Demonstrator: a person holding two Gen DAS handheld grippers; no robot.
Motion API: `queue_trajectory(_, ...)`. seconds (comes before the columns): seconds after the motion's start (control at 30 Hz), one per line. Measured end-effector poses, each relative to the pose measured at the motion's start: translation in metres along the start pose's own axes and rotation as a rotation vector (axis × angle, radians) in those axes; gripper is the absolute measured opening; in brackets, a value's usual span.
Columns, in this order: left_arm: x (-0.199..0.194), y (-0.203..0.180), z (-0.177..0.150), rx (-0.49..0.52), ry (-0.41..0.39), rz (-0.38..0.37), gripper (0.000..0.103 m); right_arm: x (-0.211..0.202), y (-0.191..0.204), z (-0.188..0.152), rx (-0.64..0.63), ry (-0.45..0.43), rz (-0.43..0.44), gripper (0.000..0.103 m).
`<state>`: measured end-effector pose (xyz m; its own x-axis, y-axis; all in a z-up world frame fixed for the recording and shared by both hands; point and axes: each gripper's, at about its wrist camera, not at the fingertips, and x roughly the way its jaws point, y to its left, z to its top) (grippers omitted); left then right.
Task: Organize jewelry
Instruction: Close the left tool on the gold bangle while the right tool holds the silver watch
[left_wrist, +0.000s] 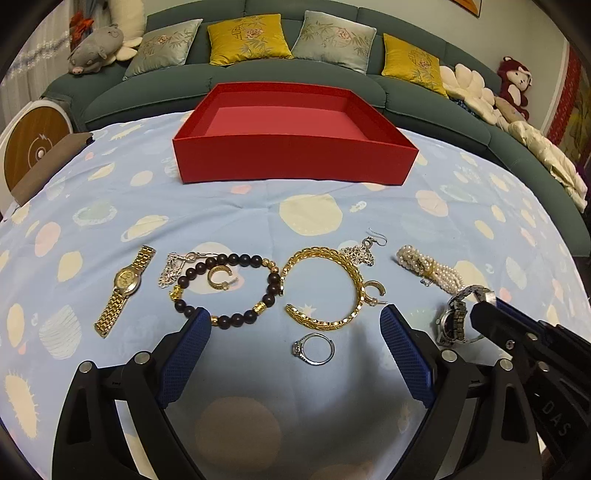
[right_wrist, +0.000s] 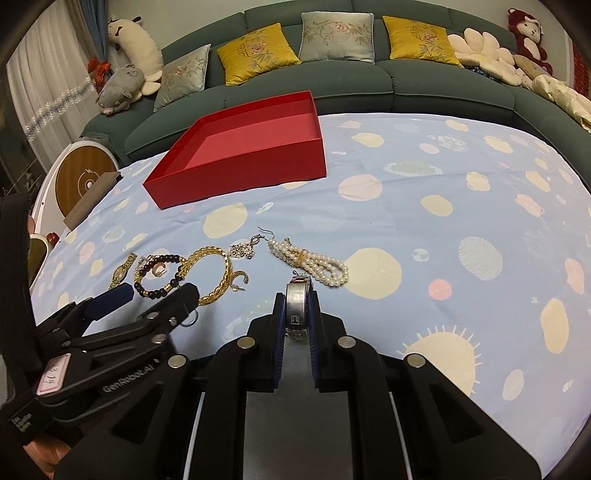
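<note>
- One red box (left_wrist: 295, 162) stood open and bare inside at the far side of the blue planet-print cloth (left_wrist: 461, 221), well apart from the jewelry row.
- Two watches: one gold watch (left_wrist: 125, 284) lay flat at the left end of the row; one silver watch (right_wrist: 298, 302) was pinched by its band between the pressed-in blue pads of the right gripper (right_wrist: 298, 314), at the right end.
- Three bracelets: one dark bead bracelet (left_wrist: 229, 288), one gold chain bangle (left_wrist: 325, 284) beside it, and one pearl bracelet (left_wrist: 430, 269) further right, near the silver watch.
- One silver ring (left_wrist: 314, 349) lay nearest the left gripper (left_wrist: 295, 325), between its widely spread fingers.
- Two gold hoop earrings: one hoop (left_wrist: 219, 277) lay inside the bead bracelet, the other hoop (left_wrist: 373, 291) touched the bangle's right edge.
- Two silver drop earrings: one drop earring (left_wrist: 171, 271) lay between the gold watch and the beads, the other drop earring (left_wrist: 364, 251) against the bangle's far side.
- One green sofa (left_wrist: 406, 88) with four cushions stood behind.
</note>
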<state>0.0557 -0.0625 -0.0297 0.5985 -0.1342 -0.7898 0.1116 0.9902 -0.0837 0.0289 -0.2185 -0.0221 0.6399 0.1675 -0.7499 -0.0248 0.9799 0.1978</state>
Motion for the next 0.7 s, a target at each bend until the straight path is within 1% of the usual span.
queue_trajectory(0.03,0.004,-0.002,-0.001,0.001,0.007,0.007,0.090,0.000,-0.001,0.000,0.003,0.001,-0.001,0.011)
queue_trajectory(0.1,0.011,-0.004,-0.002,0.005,0.012,0.023,0.081,-0.001,-0.004,0.000,0.008,0.000,-0.004,0.011)
queue_trajectory(0.13,0.012,-0.005,-0.002,0.015,0.000,0.040,0.079,-0.002,-0.005,0.000,0.010,0.000,-0.004,0.011)
queue_trajectory(0.27,0.016,-0.009,0.001,0.021,-0.004,0.049,0.076,-0.004,-0.010,0.000,0.016,-0.004,-0.008,0.011)
queue_trajectory(0.3,0.016,-0.010,0.001,0.025,-0.005,0.050,0.073,-0.004,-0.011,-0.001,0.018,-0.004,-0.009,0.011)
queue_trajectory(0.33,0.016,-0.012,0.002,0.032,-0.007,0.047,0.066,-0.004,-0.012,-0.001,0.020,-0.002,-0.010,0.011)
queue_trajectory(0.37,0.016,-0.014,0.002,0.042,-0.011,0.044,0.062,-0.004,-0.013,-0.001,0.022,0.000,-0.011,0.011)
queue_trajectory(0.4,0.015,-0.015,0.002,0.050,-0.014,0.039,0.054,-0.003,-0.014,-0.002,0.023,0.001,-0.012,0.011)
queue_trajectory(0.47,0.014,-0.016,0.002,0.057,-0.019,0.027,0.046,-0.003,-0.014,-0.002,0.022,0.001,-0.014,0.011)
queue_trajectory(0.7,0.009,-0.013,0.001,0.054,-0.026,-0.008,0.045,-0.004,-0.015,0.000,0.024,-0.005,-0.013,0.011)
